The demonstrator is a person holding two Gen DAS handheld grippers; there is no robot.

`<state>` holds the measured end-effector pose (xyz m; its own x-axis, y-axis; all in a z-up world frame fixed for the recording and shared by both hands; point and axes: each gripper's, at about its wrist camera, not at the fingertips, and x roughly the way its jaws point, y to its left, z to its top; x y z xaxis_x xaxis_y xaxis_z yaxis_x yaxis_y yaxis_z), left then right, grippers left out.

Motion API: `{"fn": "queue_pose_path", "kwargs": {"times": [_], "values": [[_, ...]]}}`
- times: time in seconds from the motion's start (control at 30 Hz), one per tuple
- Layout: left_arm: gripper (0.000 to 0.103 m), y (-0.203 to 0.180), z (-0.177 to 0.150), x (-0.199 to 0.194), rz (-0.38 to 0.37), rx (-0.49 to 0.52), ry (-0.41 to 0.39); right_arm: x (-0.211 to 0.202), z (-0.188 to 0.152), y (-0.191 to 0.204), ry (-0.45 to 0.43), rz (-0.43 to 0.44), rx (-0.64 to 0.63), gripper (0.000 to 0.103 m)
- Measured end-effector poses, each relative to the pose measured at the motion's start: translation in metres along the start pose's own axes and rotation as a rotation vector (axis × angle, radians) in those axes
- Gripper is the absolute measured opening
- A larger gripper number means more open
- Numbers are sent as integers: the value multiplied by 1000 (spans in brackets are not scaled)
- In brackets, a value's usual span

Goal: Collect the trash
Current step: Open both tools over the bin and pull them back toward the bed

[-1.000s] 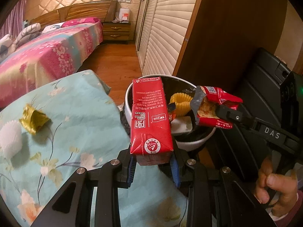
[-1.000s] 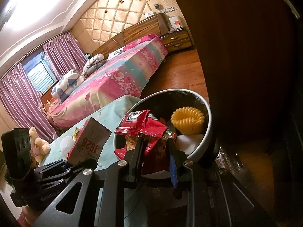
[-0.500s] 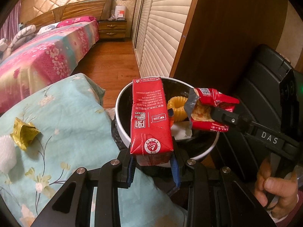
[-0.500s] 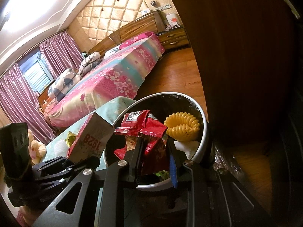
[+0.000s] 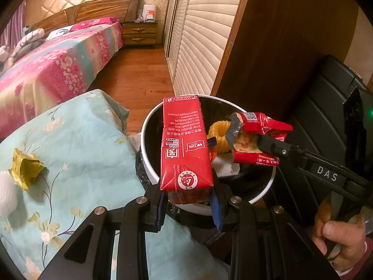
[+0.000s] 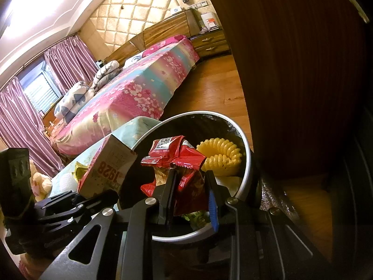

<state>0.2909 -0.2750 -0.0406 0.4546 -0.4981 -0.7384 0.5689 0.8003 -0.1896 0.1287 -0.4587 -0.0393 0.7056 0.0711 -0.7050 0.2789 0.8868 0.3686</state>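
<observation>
Shift: the left gripper [image 5: 188, 204] has slid rightward, so the red carton [image 5: 185, 144] now hangs further over the bin than a second ago, and the yellow wrapper [image 5: 24, 171] has drifted toward the left edge of the left wrist view.
Bin: a white-rimmed trash bin [image 5: 149, 165] with a black liner sits just right of the floral-covered surface [image 5: 77, 144]; inside lie a yellow ridged ring [image 6: 220, 155], a white scrap [image 5: 225, 166] and something green that is too hidden to name.
Left jaws: narrowly parted and clamped on the carton's near end, holding it up over the bin's near-left rim.
Right jaws: the right gripper [image 6: 191, 200] pinches a crumpled red snack wrapper [image 6: 174, 156] above the bin's opening.
Carton look: tall, red, white print, a round seal on the near flap, slightly crushed at the gripped end.
Wrapper look: torn open, silver lining showing, a code square on top.
Still out: the yellow wrapper lies on the cloth at far left, beside a white wad [image 5: 5, 194].
Hand: fingers [image 5: 340, 235] grip the right tool's handle at lower right.
</observation>
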Motion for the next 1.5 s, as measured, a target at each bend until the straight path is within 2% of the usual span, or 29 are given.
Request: {"fn": "queue_pose_path", "kwargs": {"times": [0.43,0.47,0.5,0.57,0.7,0.83,1.1,1.43,1.5], "values": [[31,-3,1,0,-25,-17,10,12,7,0,26,-9,-2,28],[33,-3,1,-3,-31,-19,6,12,7,0,33,-3,3,33],[41,-4,0,-5,-33,-21,0,13,8,-1,35,-2,8,41],[49,-3,-3,-11,-27,-23,-15,11,8,-3,27,-7,16,49],[50,1,-14,-23,-29,-40,-38,7,8,-6,13,0,41,60],[53,13,-27,-34,-23,-75,-47,3,4,-4,3,8,50,63],[58,32,-56,-61,20,-145,-70,-6,-7,16,-16,39,31,80],[63,54,-87,-94,102,-217,-90,-12,-23,48,-21,76,-2,87],[66,58,-93,-101,121,-225,-99,-12,-27,55,-15,75,-15,89]]}}
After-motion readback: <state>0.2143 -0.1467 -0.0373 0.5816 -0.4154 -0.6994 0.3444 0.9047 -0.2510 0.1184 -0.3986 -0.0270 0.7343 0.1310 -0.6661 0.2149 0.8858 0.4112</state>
